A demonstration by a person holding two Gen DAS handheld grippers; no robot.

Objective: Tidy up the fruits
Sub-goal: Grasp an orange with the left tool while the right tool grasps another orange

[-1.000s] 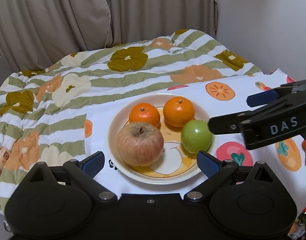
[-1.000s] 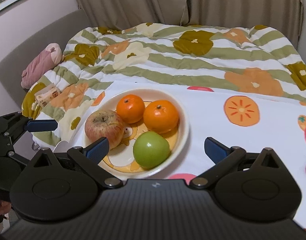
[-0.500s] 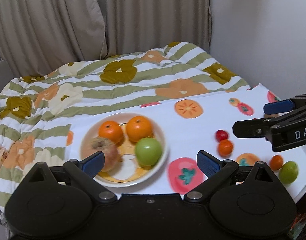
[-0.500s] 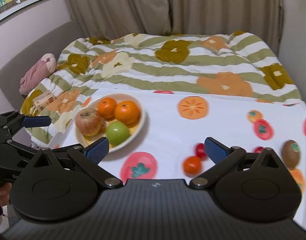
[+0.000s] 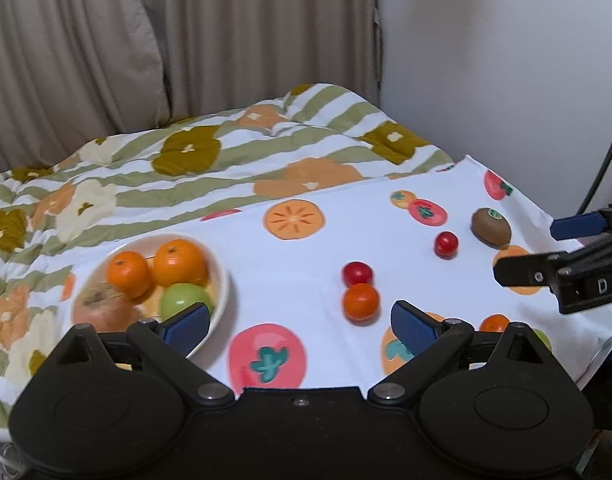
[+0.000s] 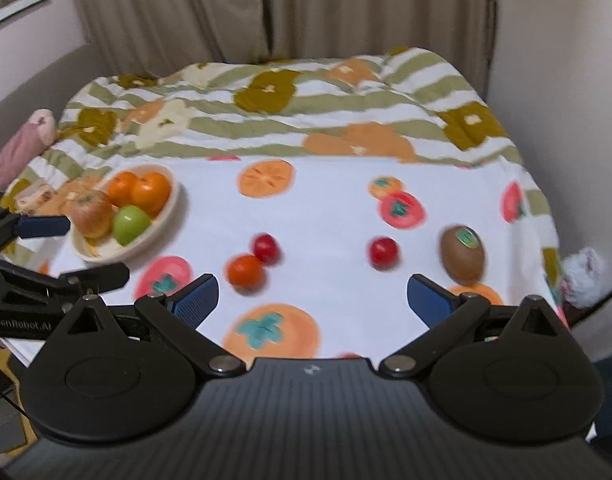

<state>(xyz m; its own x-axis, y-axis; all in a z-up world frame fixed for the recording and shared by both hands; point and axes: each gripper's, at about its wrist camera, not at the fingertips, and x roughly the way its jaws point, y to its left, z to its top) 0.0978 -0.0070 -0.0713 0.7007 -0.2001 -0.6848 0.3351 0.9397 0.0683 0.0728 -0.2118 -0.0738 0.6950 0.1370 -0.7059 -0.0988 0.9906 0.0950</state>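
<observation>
Your left gripper (image 5: pixel 300 326) hangs above the near edge of the white fruit-print cloth (image 5: pixel 306 240), its blue-padded fingers (image 5: pixel 186 326) spread wide with nothing between them. Your right gripper (image 6: pixel 310 296) is held the same way, fingers far apart and empty, looking down over the same cloth. Each gripper shows at the edge of the other's view, off to the side and clear of the fruit.

The cream bowl (image 5: pixel 222 280) sits at the left end of the cloth, beside the striped flowered blanket (image 5: pixel 186 168). It holds two oranges (image 5: pixel 180 262) at the back, touching each other, a reddish apple (image 5: pixel 102 308) at the front left and a green apple (image 5: pixel 184 300) at the front right, packed close together. The left gripper's left finger partly covers the bowl's near rim.

Loose fruit lies on the cloth to the right of the bowl. A small orange fruit (image 5: pixel 361 303) and a red cherry tomato (image 5: pixel 357 273) sit touching, well apart from the bowl, near the middle. Farther right a second red tomato (image 5: pixel 446 244) lies alone, and just beyond it a brown kiwi (image 5: pixel 491 227) with a green sticker rests near the cloth's right edge. Another small orange fruit (image 5: pixel 494 323) and a green one (image 5: pixel 543 338) peek out behind the left gripper's right finger, mostly hidden.

Beige curtains (image 6: pixel 266 12) hang behind the bed, and a pink soft toy (image 6: pixel 22 148) lies at the blanket's left edge.
</observation>
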